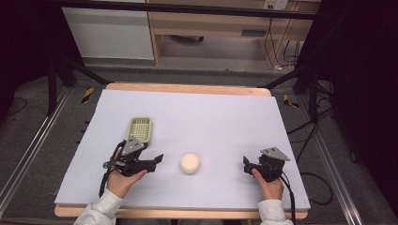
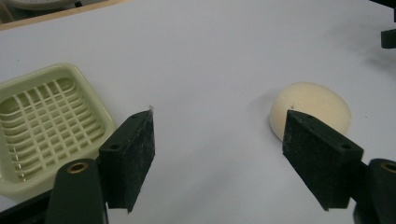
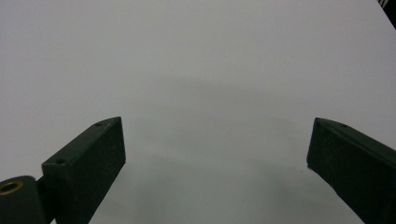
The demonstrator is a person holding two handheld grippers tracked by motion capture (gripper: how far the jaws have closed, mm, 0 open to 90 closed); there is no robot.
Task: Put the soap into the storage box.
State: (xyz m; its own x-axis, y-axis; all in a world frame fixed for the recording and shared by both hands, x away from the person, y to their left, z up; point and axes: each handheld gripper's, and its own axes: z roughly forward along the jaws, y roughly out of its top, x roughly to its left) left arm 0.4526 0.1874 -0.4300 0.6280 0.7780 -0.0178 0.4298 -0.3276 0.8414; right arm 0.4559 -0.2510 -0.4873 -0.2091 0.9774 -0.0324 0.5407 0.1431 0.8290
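Points the left gripper [image 1: 156, 161] toward 3 o'clock in the high view, straight at the round cream cake [image 1: 190, 162], apparently to line up a pick. Leaves the jaws spread wide with nothing between them, seemingly so both pads can pass either side of the cake's flat rim. Finds that cake lying flat on the lilac table cover [image 1: 211, 117], toward 6 o'clock from the table's middle, just beyond the left gripper's tips and not touching them. In the left gripper view, shows the left gripper [image 2: 218, 116] off-centre to the cake [image 2: 310, 109], with the right-hand pad overlapping its near edge; probably calls for a small shift toward the cake before closing. Places the pale green slotted dish [image 1: 131, 129] at about 10 o'clock from the cake, near but apart, empty and upright; looks like the intended resting place, being close enough for a short carry by the same hand. Shows that dish [image 2: 70, 69] beside the left pad in the left gripper view. Parks the right gripper [image 1: 247, 165] at 3 o'clock from the cake, well apart, low over the cover. Has its jaws parted and empty too in the right gripper view [image 3: 215, 123], facing bare cover, likely waiting out of the way.
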